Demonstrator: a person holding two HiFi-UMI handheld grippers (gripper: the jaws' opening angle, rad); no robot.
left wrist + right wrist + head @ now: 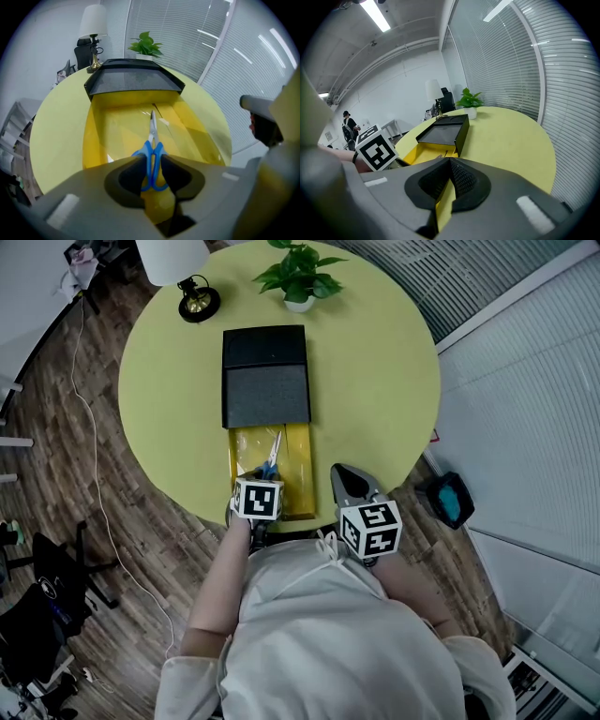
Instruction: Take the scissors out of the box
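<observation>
The blue-handled scissors lie in the pulled-out yellow drawer of a black box, blades towards the black sleeve. My left gripper points steeply down at the handles. In the left gripper view the blue handle loops of the scissors sit between the black pads, which touch them on both sides; the left gripper is shut on them. My right gripper hovers just right of the drawer near the table edge. In its own view the right gripper has its pads meeting and holds nothing.
The round yellow-green table also bears a lamp and a potted plant at its far side. A blue-and-black object lies on the floor to the right, an office chair to the left.
</observation>
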